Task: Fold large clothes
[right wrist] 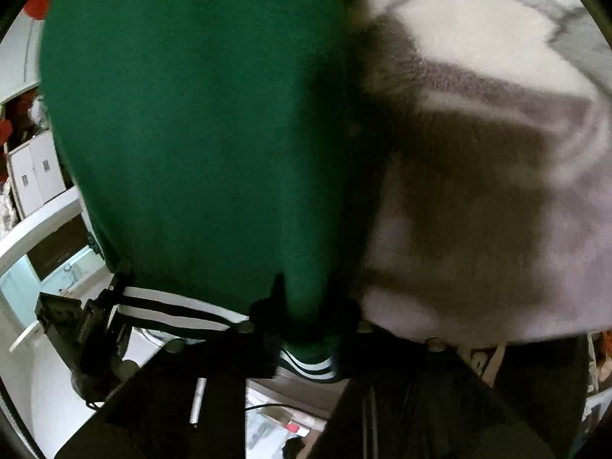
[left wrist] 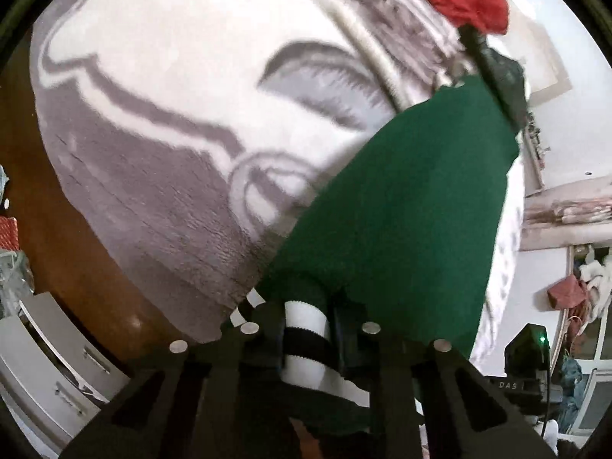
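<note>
Gripping green garment [left wrist: 401, 199] hem, both tongs [left wrist: 306, 329] [right wrist: 306, 344], seemingly clamped

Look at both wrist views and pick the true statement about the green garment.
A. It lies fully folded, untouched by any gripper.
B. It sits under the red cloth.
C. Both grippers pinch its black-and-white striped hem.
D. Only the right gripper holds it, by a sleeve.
C: the left gripper and the right gripper are each shut on the striped hem of the green garment, which stretches over the grey-and-white blanket.
</note>
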Tool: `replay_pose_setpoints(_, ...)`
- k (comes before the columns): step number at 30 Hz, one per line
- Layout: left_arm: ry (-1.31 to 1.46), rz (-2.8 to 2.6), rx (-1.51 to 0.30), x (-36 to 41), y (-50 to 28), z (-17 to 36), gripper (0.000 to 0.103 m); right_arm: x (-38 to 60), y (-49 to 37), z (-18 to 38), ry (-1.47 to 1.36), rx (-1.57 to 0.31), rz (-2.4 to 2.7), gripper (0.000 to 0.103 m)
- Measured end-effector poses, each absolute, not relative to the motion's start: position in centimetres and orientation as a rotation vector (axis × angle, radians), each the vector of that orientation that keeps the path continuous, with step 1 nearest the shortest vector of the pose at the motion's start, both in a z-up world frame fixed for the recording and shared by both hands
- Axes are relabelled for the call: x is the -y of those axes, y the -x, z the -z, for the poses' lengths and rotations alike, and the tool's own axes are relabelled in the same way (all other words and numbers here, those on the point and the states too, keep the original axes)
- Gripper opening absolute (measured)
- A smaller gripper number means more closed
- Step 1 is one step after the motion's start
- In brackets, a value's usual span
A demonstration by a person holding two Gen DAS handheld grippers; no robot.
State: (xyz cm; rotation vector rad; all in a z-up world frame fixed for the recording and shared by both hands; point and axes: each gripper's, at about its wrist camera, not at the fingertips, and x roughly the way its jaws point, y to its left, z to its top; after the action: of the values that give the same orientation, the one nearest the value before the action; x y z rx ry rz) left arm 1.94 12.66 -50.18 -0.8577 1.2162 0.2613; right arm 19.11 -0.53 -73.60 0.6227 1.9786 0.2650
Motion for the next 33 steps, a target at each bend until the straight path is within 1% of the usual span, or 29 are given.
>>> replay_pose_setpoints(2, 0.856, -0.262, -1.241, -13.3, -1.9, 50.7, 0.016, -0.1, -18.6, 71.9, -0.589, -1.957, -0.296, 0.013)
replay_pose_setpoints(3, 0.855, -0.265, -1.27, -13.6, -2.2, 52.0, 0.017, -0.5, -18.2, 71.6, -0.577, -1.956, -0.297, 0.013)
replay_pose_setpoints(6, 0.884, -0.26, -1.359, -14.5, -3.2, 57.4, 0.022, -2.0, -17.7, 74.1, -0.473, -1.98, -0.29, 0.014)
replay_pose_setpoints(7, 0.905, -0.255, -1.37, -14.8, -3.4, 57.9, 0.025, -2.7, -17.7, 75.7, -0.446, -2.013, -0.29, 0.018)
replay_pose_setpoints(8, 0.909, -0.258, -1.372, -15.1, -3.7, 57.6, 0.025, -3.0, -18.1, 76.8, -0.44, -2.049, -0.296, 0.021)
replay_pose_setpoints(9, 0.884, -0.26, -1.375, -15.1, -3.9, 56.5, 0.026, -3.0, -18.5, 77.1, -0.442, -2.076, -0.293, 0.023)
replay_pose_setpoints(10, 0.846, -0.253, -1.385, -14.9, -4.2, 55.5, 0.028, -2.9, -19.0, 76.9, -0.468, -2.109, -0.304, 0.027)
replay_pose_setpoints(11, 0.807, -0.253, -1.401, -14.5, -4.5, 54.6, 0.03, -2.7, -19.5, 76.2, -0.487, -2.116, -0.325, 0.034)
replay_pose_setpoints(12, 0.757, -0.253, -1.418, -14.0, -4.9, 53.2, 0.031, -2.2, -20.1, 74.8, -0.494, -2.095, -0.361, 0.039)
replay_pose_setpoints(13, 0.721, -0.254, -1.427, -13.6, -5.2, 52.3, 0.037, -1.4, -20.4, 73.8, -0.491, -2.073, -0.376, 0.047)
replay_pose_setpoints(14, 0.68, -0.256, -1.435, -13.2, -5.6, 51.5, 0.045, -0.7, -21.1, 72.5, -0.487, -2.039, -0.396, 0.051)
replay_pose_setpoints(15, 0.62, -0.258, -1.435, -12.7, -6.4, 50.3, 0.07, 0.0, -21.9, 71.3, -0.481, -2.01, -0.407, 0.051)
replay_pose_setpoints(16, 0.576, -0.261, -1.425, -12.5, -7.0, 49.4, 0.087, 0.6, -22.6, 70.5, -0.48, -1.986, -0.41, 0.051)
replay_pose_setpoints(19, 0.471, -0.269, -1.379, -12.2, -10.9, 46.6, 0.089, 2.0, -26.3, 68.7, -0.498, -1.885, -0.415, 0.051)
replay_pose_setpoints(24, 0.434, -0.264, -1.302, -11.5, -17.9, 44.4, 0.089, 1.2, -35.5, 68.3, -0.566, -1.71, -0.426, 0.052)
replay_pose_setpoints(27, 0.424, -0.261, -1.291, -10.7, -23.7, 45.3, 0.089, -2.7, -42.0, 68.8, -0.61, -1.629, -0.501, 0.052)
replay_pose_setpoints(29, 0.419, -0.252, -1.293, -10.4, -26.1, 45.8, 0.089, -5.5, -46.8, 69.2, -0.61, -1.604, -0.567, 0.051)
replay_pose_setpoints(31, 0.401, -0.26, -1.3, -10.2, -28.8, 46.8, 0.089, -9.0, -50.8, 70.6, -0.528, -1.599, -0.594, 0.051)
replay_pose_setpoints(33, 0.394, -0.256, -1.315, -9.9, -31.6, 48.0, 0.089, -11.6, -54.3, 72.5, -0.439, -1.651, -0.594, 0.052)
